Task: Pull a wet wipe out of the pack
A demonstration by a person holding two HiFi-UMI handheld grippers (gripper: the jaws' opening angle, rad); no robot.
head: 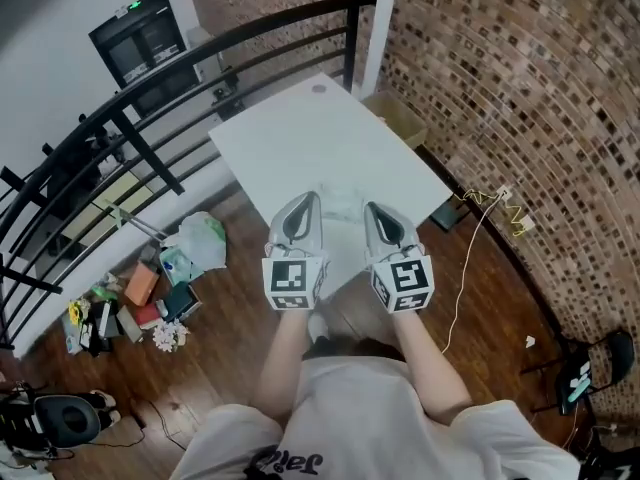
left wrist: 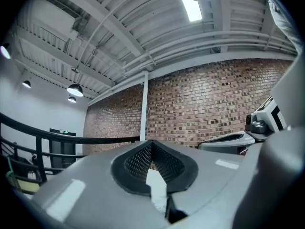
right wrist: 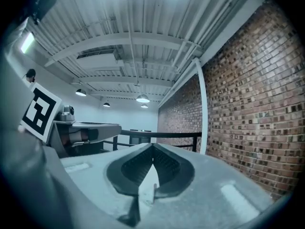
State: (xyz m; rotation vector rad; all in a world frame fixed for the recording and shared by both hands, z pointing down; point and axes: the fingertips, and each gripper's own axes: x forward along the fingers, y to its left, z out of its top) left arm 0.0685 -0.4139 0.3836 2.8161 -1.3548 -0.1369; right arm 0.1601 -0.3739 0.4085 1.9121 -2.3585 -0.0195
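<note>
A white table (head: pixel 300 138) stands ahead of me in the head view. A pale, flat thing (head: pixel 340 206) lies near its front edge, too faint to tell whether it is the wipe pack. My left gripper (head: pixel 308 198) and right gripper (head: pixel 370 208) hover side by side over that front edge, pointing level, on either side of the pale thing. Both are shut with nothing between the pads. In the left gripper view the left gripper (left wrist: pixel 151 143) has its tips meeting, with the brick wall beyond. The right gripper (right wrist: pixel 152 146) looks the same in the right gripper view.
A black railing (head: pixel 150 98) curves behind and left of the table. Boxes and bags (head: pixel 150 288) clutter the wooden floor at left. A brick wall (head: pixel 520 88) rises at right, with a cardboard box (head: pixel 397 116) and a yellow cable (head: pixel 490 203) at its foot.
</note>
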